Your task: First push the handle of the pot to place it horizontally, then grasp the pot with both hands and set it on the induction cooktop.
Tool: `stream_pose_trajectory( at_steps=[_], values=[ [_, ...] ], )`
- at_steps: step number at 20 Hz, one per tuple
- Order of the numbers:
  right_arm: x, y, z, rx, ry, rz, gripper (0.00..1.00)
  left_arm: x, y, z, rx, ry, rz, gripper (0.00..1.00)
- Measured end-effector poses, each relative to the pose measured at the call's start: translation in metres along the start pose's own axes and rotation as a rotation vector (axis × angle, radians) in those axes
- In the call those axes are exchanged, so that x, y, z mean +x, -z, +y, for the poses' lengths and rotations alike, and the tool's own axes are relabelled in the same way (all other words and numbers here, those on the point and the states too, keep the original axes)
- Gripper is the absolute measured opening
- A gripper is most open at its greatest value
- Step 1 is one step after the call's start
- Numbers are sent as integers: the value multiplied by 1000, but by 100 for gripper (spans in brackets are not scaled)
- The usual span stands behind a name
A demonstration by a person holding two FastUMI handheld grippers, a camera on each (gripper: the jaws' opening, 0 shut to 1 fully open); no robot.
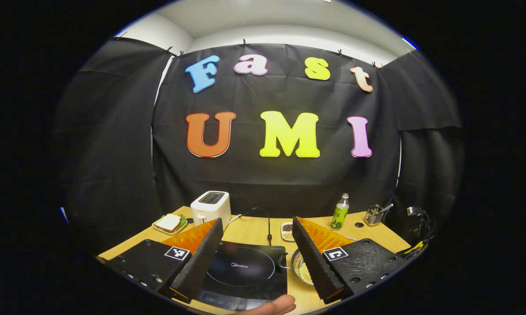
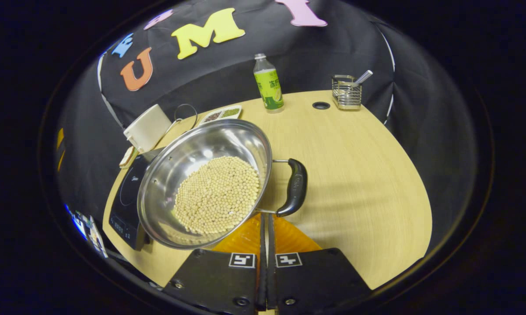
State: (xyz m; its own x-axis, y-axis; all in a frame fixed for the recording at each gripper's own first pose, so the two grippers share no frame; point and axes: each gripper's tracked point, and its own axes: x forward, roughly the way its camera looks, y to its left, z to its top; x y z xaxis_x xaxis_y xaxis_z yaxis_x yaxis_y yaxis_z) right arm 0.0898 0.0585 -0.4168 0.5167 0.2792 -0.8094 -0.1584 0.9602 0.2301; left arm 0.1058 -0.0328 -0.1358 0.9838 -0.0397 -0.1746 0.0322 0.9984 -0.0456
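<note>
1. Right gripper (image 2: 265,218), fingers pressed together on nothing, sits just below the steel pot (image 2: 204,183) of beans, beside its black handle (image 2: 294,187)

2. Left gripper (image 1: 250,258) spread wide above the induction cooktop (image 1: 245,267)

3. Handle push appears in hand; next, a two-sided grasp

Left gripper (image 1: 257,251): fingers spread wide, level, nothing between them; fingertip (image 1: 275,305) of holding hand at bottom edge. Right gripper (image 2: 265,218): fingers closed together, tilted downward, holding nothing.
</note>
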Motion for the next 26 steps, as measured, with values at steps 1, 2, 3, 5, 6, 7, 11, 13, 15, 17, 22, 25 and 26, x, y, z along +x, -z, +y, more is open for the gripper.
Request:
stream_pose_trajectory(
  at_steps=[1, 2, 3, 5, 6, 7, 11, 13, 15, 17, 22, 25, 26],
  values=[
    [1, -1, -1, 6, 3, 6, 1, 3, 3, -2, 0, 10, 8, 95],
    [4, -2, -4, 10, 6, 9, 4, 7, 7, -3, -2, 15, 19, 94],
    [5, -4, -5, 10, 9, 8, 4, 9, 12, -3, -2, 18, 29, 95],
    [7, -10, -7, 8, 20, 0, 1, 16, 19, -1, -3, 16, 50, 95],
    [8, -12, -7, 6, 23, -6, 4, 19, 22, -1, -4, 17, 58, 95],
    [9, -15, -9, 5, 29, -10, 4, 22, 27, -1, -5, 20, 70, 95],
    [10, -24, -13, 1, 48, -35, 4, 30, 43, -2, -11, 32, 111, 95],
    [7, -29, -14, -3, 51, -65, 4, 36, 52, -6, -17, 43, 137, 95],
    [1, -37, -14, -29, 48, -108, 4, 41, 63, -8, -13, 50, 169, 95],
    [-8, -48, -26, -58, 100, -158, 4, 49, 77, -10, -3, 45, 204, 95],
    [-20, -59, -26, -107, 118, -206, 5, 64, 110, -20, 28, 42, 291, 95],
    [-20, -65, -20, -121, 93, -229, 19, 74, 130, -31, 22, 61, 346, 95],
    [-19, -68, -18, -129, 86, -239, 24, 75, 135, -35, 17, 69, 360, 95]
  ],
)
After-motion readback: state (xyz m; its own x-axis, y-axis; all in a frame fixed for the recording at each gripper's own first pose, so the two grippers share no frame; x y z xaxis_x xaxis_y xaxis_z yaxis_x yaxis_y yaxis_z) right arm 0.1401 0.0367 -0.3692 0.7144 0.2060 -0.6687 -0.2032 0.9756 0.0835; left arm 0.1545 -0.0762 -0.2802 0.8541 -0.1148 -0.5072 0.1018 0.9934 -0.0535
